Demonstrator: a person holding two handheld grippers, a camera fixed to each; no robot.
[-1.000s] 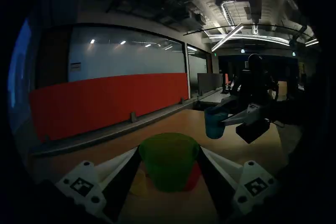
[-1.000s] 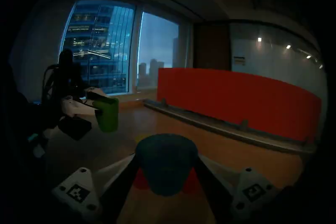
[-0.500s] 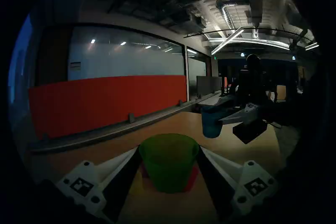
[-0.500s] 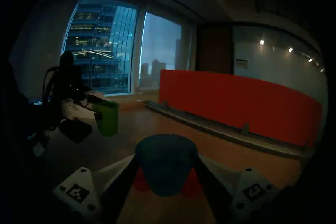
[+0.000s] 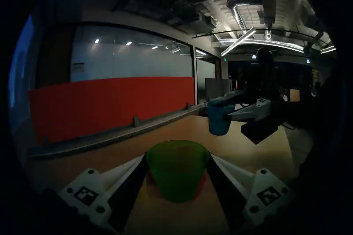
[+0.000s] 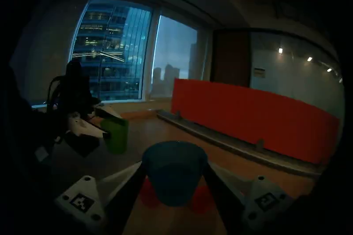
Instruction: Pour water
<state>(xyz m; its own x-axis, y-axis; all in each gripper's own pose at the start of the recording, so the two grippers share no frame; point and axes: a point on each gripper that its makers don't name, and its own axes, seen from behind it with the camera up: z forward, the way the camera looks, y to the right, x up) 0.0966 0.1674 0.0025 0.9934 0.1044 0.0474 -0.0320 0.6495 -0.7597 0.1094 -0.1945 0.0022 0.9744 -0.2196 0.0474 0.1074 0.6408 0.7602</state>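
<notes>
A green cup [image 5: 177,171] sits between the fingers of my left gripper [image 5: 177,177], which is shut on it above the wooden table [image 5: 260,151]. My right gripper [image 6: 175,182] is shut on a blue cup [image 6: 175,173]. In the left gripper view the blue cup [image 5: 218,118] hangs in the air right of centre, held by the right gripper [image 5: 247,113], tilted slightly. In the right gripper view the green cup [image 6: 116,135] is at the left, held by the left gripper [image 6: 95,129]. The two cups are apart.
A red partition [image 5: 110,102] with a grey rail [image 5: 114,131] runs along the table's far side. Large windows [image 6: 114,54] show lit buildings. A dark figure of a person [image 6: 73,89] stands behind the left gripper. Ceiling lights [image 5: 240,39] glow overhead.
The blue cup has risen and drifted left in the left gripper view. In the right gripper view the green cup has sunk lower. Both grippers keep their hold.
</notes>
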